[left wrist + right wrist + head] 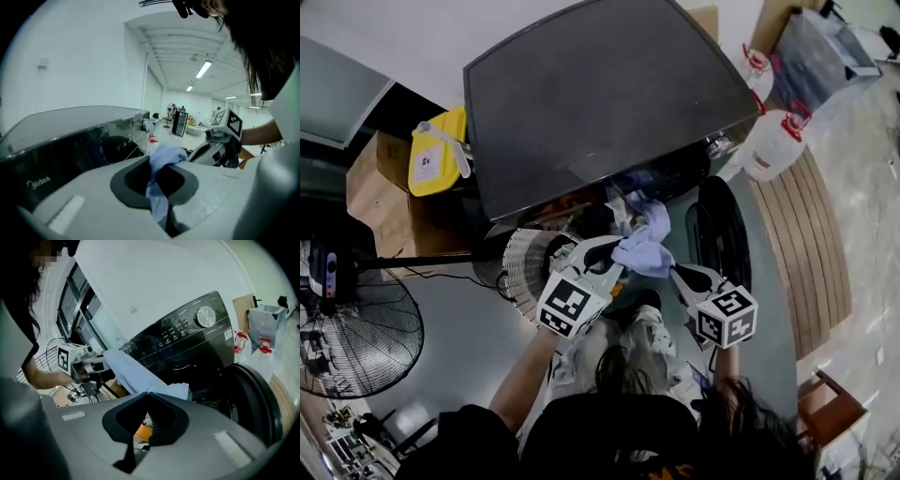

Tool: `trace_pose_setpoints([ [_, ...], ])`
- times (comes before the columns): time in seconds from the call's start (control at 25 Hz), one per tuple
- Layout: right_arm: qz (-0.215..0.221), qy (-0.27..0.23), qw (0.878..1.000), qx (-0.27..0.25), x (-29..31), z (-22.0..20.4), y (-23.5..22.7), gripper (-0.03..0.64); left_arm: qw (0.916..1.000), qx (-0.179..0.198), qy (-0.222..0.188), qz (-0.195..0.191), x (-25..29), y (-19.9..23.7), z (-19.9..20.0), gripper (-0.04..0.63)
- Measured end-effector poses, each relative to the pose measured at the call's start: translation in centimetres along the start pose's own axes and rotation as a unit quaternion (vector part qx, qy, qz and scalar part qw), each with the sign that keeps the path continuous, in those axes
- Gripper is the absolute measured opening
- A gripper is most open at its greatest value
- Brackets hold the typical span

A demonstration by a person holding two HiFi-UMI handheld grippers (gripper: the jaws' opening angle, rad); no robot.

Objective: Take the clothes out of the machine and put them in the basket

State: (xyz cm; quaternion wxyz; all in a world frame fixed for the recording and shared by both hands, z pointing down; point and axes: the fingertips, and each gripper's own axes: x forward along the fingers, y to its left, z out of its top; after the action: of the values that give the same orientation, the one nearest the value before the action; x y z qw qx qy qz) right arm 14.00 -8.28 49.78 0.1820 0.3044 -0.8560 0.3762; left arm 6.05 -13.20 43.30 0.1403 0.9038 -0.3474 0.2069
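This looks like a large open lab or test hall. A front-loading washing machine [609, 103] stands on a grey floor [478, 352] among cardboard boxes [375, 178], 2 plastic jugs [773, 142] and a pedestal fan [358, 345]. Long ceiling strip lights [204, 69] run over a wide white room with distant equipment.

Pale blue garment [645, 246] sits at the front edge of the dark machine [600, 94], strung betw. my left gripper [615, 255] & right gripper [676, 273], jaws' tips of both on the cloth. Round door [722, 234] open, at the machine's right. Ribbed basket [523, 267] just left of my left gripper.
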Motion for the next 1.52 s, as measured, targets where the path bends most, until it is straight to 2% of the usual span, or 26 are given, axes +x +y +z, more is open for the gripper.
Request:
trace_pose_setpoints([
  [0.2,-0.014,0.017,1.0,-0.014,0.4,0.0,0.1,0.04,0.9987,0.006,-0.049,0.014,-3.3,-1.1,4.5,0.021],
  [0.28,-0.002,0.026,1.0,-0.016,0.5,-0.2,0.6,0.16,0.9975,0.018,-0.067,0.018,-4.5,-1.4,6.4,0.021],
  [0.44,0.045,0.039,0.998,-0.037,1.2,-0.4,2.6,0.341,0.9946,0.047,-0.089,0.025,-6.8,-2.4,9.4,0.021],
  [0.52,0.068,0.027,0.996,-0.06,1.6,0.0,3.8,0.403,0.993,0.07,-0.091,0.027,-7.8,-3.0,10.5,0.021],
  [0.64,0.07,0.01,0.994,-0.089,1.8,0.8,4.6,0.509,0.9902,0.096,-0.097,0.025,-9.3,-4.1,12.1,0.021],
  [0.72,0.075,-0.005,0.994,-0.079,2.0,1.5,4.8,0.529,0.9889,0.111,-0.097,0.024,-10.3,-5.0,12.9,0.021],
  [0.84,0.095,-0.021,0.994,-0.048,2.6,2.6,5.7,0.515,0.9868,0.131,-0.09,0.03,-11.8,-6.2,13.8,0.021],
  [0.88,0.105,-0.028,0.993,-0.036,2.7,3.0,6.1,0.479,0.9863,0.135,-0.087,0.035,-12.3,-6.5,14.0,0.021],
  [0.92,0.115,-0.04,0.992,-0.024,2.7,3.6,6.7,0.422,0.9858,0.139,-0.084,0.042,-12.8,-6.8,14.1,0.021],
  [1.04,0.144,-0.09,0.985,0.009,2.2,6.0,8.4,0.192,0.9836,0.147,-0.081,0.066,-14.3,-7.3,14.2,0.021],
  [1.12,0.155,-0.123,0.98,0.026,1.9,7.5,9.6,0.085,0.9821,0.145,-0.088,0.083,-15.7,-7.4,14.0,0.021],
  [1.16,0.159,-0.136,0.977,0.032,1.7,8.2,10.3,0.055,0.9818,0.135,-0.098,0.09,-16.5,-7.4,14.0,0.021],
  [1.28,0.168,-0.161,0.972,0.042,1.1,10.3,12.1,0.044,0.9787,0.059,-0.156,0.12,-19.1,-6.3,14.3,0.021],
  [1.32,0.173,-0.169,0.969,0.043,0.9,11.2,12.7,0.043,0.9764,0.045,-0.166,0.131,-20.0,-5.8,14.1,0.021],
  [1.4,0.188,-0.185,0.964,0.044,0.3,12.8,13.9,0.041,0.9733,0.041,-0.165,0.154,-21.5,-4.7,13.3,0.021],
  [1.52,0.206,-0.204,0.956,0.035,-0.8,14.8,16.1,0.041,0.9708,0.041,-0.144,0.188,-23.4,-3.5,11.2,0.021],
])
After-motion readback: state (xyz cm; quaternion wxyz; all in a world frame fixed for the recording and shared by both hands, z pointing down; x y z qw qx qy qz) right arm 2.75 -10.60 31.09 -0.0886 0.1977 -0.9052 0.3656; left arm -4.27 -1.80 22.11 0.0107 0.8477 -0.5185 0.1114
